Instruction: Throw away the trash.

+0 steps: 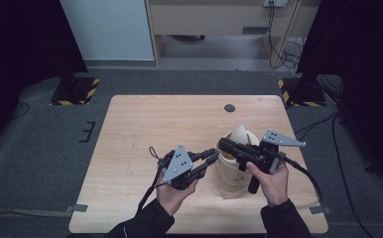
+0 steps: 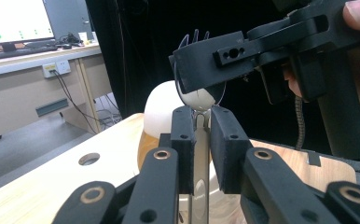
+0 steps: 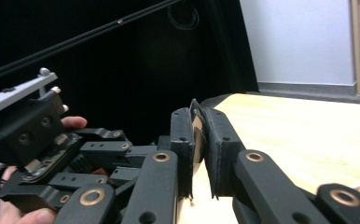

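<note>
In the left gripper view my left gripper [image 2: 200,114] is shut on the handle of a cream plastic fork [image 2: 199,98] that stands upright between its pads. My right gripper [image 2: 192,70] reaches across from the right, its jaws closed over the fork's head with the tines poking out above. The right gripper view shows my right gripper [image 3: 197,112] shut on a thin cream strip [image 3: 197,128]. Seen from above, the left gripper [image 1: 214,154] and the right gripper [image 1: 222,145] meet tip to tip over a cream paper bag [image 1: 231,176].
The bag, with a white rounded piece [image 1: 240,134] at its far end, lies right of centre on the wooden table [image 1: 155,119]. A round dark hole [image 1: 229,107] sits near the table's far edge. Cables trail from both grippers toward the person.
</note>
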{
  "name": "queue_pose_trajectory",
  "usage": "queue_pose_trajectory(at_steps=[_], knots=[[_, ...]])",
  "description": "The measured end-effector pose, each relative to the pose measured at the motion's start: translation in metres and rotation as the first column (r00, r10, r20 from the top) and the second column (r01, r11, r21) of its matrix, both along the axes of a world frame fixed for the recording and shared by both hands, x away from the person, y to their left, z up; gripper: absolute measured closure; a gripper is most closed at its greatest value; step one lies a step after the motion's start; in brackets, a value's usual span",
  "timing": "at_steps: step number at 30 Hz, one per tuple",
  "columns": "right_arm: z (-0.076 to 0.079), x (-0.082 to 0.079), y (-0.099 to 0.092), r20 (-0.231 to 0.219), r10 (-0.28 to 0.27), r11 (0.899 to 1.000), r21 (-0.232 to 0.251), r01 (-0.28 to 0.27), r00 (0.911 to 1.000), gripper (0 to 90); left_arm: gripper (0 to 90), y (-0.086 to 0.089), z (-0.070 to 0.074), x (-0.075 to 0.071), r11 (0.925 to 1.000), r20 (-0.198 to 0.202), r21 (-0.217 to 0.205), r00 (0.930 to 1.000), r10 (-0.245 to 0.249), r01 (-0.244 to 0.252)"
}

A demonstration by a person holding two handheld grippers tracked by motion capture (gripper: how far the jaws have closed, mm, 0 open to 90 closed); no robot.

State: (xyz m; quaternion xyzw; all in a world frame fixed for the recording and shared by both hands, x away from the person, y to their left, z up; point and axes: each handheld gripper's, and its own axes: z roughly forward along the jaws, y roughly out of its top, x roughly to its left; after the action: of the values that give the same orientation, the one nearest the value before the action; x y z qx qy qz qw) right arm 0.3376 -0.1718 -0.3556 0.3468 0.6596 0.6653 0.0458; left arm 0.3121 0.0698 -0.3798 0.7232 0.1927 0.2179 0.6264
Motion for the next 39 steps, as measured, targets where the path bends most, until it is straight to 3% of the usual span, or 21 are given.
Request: queue_pose_trajectory(at_steps=[7,9,11,13,14,15,18,19,20,24,25,27,28,29,30,32,33,36,37,38,39], knots=[[0.002,-0.001,-0.004,0.029,-0.019,1.000,-0.017,0.020,0.9994,83.1,77.0,0.017,-0.003,-0.002,0.9996,-0.026,0.021,0.9995,0.018,-0.017],[0.004,-0.001,-0.006,0.039,-0.028,0.999,-0.016,0.028,0.9989,83.1,74.1,0.029,-0.006,-0.001,0.9987,-0.040,0.037,0.9985,0.038,-0.036],[0.006,-0.002,-0.008,0.065,-0.050,0.998,-0.035,0.052,0.9966,83.1,72.3,0.052,-0.015,0.001,0.9958,-0.071,0.050,0.9943,0.080,-0.076],[0.006,-0.002,-0.008,0.075,-0.057,0.997,-0.045,0.061,0.9955,83.2,71.9,0.061,-0.019,0.002,0.9941,-0.087,0.057,0.9915,0.097,-0.092],[0.008,-0.002,-0.008,0.088,-0.064,0.997,-0.048,0.068,0.9941,83.2,70.1,0.078,-0.027,0.003,0.9898,-0.124,0.071,0.9835,0.132,-0.124],[0.008,-0.002,-0.008,0.088,-0.064,0.997,-0.048,0.068,0.9941,83.2,69.5,0.078,-0.027,0.003,0.9898,-0.124,0.071,0.9835,0.132,-0.124],[0.010,-0.001,-0.008,0.113,-0.082,0.993,-0.071,0.090,0.9902,83.2,66.7,0.103,-0.039,0.005,0.9800,-0.162,0.105,0.9695,0.184,-0.169],[0.012,-0.001,-0.008,0.124,-0.093,0.991,-0.080,0.103,0.9879,83.2,62.8,0.119,-0.048,0.005,0.9707,-0.178,0.135,0.9588,0.221,-0.199],[0.013,0.000,-0.009,0.135,-0.099,0.990,-0.089,0.112,0.9859,83.2,60.6,0.119,-0.048,0.005,0.9707,-0.178,0.135,0.9588,0.221,-0.199],[0.014,0.002,-0.010,0.149,-0.120,0.986,-0.095,0.135,0.9815,83.2,52.8,0.146,-0.072,0.006,0.9465,-0.221,0.192,0.9283,0.299,-0.259],[0.014,0.002,-0.010,0.157,-0.128,0.984,-0.104,0.146,0.9792,83.2,52.7,0.152,-0.080,0.007,0.9403,-0.240,0.207,0.9178,0.317,-0.270],[0.015,0.003,-0.011,0.167,-0.142,0.980,-0.112,0.162,0.9757,83.3,52.4,0.160,-0.091,0.011,0.9295,-0.295,0.231,0.8896,0.348,-0.287],[0.015,0.004,-0.011,0.186,-0.159,0.975,-0.125,0.184,0.9697,83.2,48.9,0.164,-0.098,0.017,0.9168,-0.306,0.253,0.8732,0.379,-0.309],[0.015,0.004,-0.011,0.186,-0.159,0.975,-0.125,0.184,0.9697,83.2,46.4,0.164,-0.098,0.017,0.9168,-0.306,0.253,0.8732,0.379,-0.309],[0.015,0.004,-0.011,0.214,-0.179,0.964,-0.156,0.214,0.9603,83.2,43.3,0.164,-0.100,0.020,0.9123,-0.310,0.261,0.8676,0.389,-0.315],[0.014,0.004,-0.010,0.243,-0.192,0.954,-0.182,0.239,0.9508,83.2,40.1,0.164,-0.104,0.026,0.9100,-0.323,0.267,0.8600,0.395,-0.317],[0.014,0.004,-0.010,0.243,-0.192,0.954,-0.182,0.239,0.9508,83.2,38.4,0.164,-0.104,0.026,0.9100,-0.323,0.267,0.8600,0.395,-0.317],[0.010,0.007,-0.007,0.266,-0.210,0.938,-0.215,0.271,0.9408,83.2,34.7,0.162,-0.108,0.030,0.9068,-0.332,0.295,0.8574,0.393,-0.301],[0.010,0.007,-0.007,0.266,-0.210,0.938,-0.215,0.271,0.9408,83.2,33.7,0.162,-0.108,0.030,0.9068,-0.332,0.295,0.8574,0.393,-0.301],[0.006,0.008,-0.005,0.271,-0.215,0.929,-0.240,0.283,0.9381,83.2,32.8,0.162,-0.109,0.031,0.9064,-0.339,0.302,0.8552,0.392,-0.296],[0.006,0.008,-0.005,0.271,-0.215,0.929,-0.240,0.283,0.9381,83.2,32.1,0.162,-0.109,0.031,0.9064,-0.339,0.302,0.8552,0.392,-0.296]])
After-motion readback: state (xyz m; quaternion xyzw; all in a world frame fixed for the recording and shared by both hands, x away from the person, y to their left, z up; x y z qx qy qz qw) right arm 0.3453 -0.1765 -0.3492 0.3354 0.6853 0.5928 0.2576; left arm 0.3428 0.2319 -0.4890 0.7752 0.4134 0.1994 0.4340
